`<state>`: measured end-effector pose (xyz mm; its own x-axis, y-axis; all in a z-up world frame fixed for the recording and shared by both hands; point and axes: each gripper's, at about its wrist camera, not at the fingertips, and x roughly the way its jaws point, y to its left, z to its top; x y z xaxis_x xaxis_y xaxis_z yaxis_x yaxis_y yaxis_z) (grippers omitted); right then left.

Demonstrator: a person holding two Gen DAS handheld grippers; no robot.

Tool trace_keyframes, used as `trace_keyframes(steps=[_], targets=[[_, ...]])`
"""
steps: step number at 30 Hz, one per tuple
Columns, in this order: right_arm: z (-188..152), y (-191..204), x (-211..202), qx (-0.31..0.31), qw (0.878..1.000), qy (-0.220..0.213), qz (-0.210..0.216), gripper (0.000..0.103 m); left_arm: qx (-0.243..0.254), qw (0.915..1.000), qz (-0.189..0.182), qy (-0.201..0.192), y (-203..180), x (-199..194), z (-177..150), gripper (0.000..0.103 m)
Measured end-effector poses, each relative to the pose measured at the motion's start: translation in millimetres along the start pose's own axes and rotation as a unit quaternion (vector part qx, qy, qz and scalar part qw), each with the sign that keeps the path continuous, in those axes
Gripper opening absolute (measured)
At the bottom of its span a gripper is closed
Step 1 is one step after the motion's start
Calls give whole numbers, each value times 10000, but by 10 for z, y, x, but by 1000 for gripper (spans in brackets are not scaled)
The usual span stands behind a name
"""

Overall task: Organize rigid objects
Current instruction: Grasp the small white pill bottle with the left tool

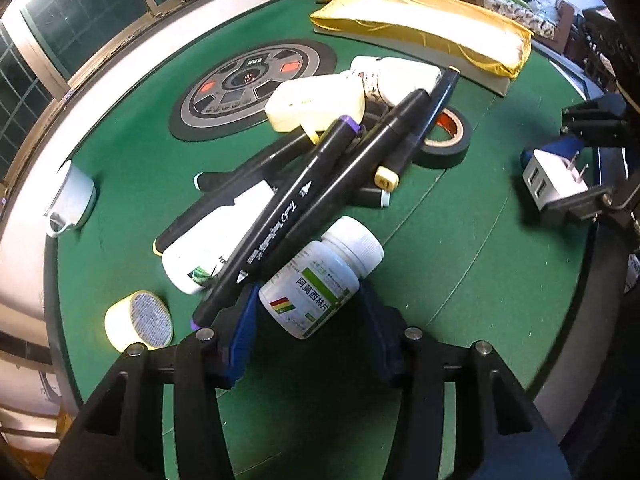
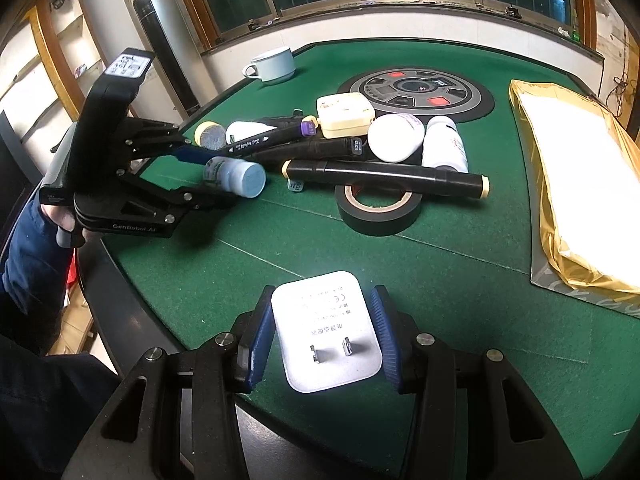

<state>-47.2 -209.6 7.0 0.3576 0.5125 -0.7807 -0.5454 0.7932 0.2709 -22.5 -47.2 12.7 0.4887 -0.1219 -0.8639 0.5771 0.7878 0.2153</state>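
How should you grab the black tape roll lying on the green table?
The black tape roll lies flat with its hole facing up, and a black marker rests across its far edge. I'd come from above at the near side, one finger in the hole, one outside, pinching the wall.

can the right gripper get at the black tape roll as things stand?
Probably not yet. The right gripper is shut on the charger, so its fingers are occupied. The black tape roll also has a marker lying across its far rim.

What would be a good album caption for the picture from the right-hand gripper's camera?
Right gripper clamps a white charger above the green table; beyond, the left gripper holds a pill bottle.
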Motion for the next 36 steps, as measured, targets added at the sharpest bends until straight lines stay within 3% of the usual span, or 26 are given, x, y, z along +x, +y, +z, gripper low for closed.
trace_keyframes(steps=[4, 7, 13, 17, 21, 23, 26, 33, 36], targets=[[-1, -14, 10, 9, 10000, 31, 15, 42, -105, 9999, -56, -27, -57, -44, -36, 47], [3, -14, 24, 42, 10000, 47, 26, 42, -86, 9984, -535, 128, -118, -112, -77, 47], [16, -15, 21, 17, 10000, 46, 12, 42, -104, 9989, -457, -30, -164, -283, -95, 47], [17, -18, 26, 44, 10000, 49, 19, 42, -395, 9966, -705, 159, -82, -168, -17, 47], [7, -21, 26, 42, 10000, 46, 16, 42, -329, 9973, -615, 247, -197, -26, 51, 47], [3, -17, 22, 35, 10000, 39, -1, 42, -416, 9969, -658, 138, -218, -14, 68, 47], [1, -24, -1, 51, 10000, 4, -1, 42, -548, 9967, -590, 50, -260, -30, 80, 34], [12, -18, -92, 77, 9999, -145, -45, 42, -886, 9901, -1000, -425, -234, -243, 73, 32], [35, -17, -154, 88, 9996, -250, -64, 42, -865, 9903, -966, -497, -253, -303, 121, 32]])
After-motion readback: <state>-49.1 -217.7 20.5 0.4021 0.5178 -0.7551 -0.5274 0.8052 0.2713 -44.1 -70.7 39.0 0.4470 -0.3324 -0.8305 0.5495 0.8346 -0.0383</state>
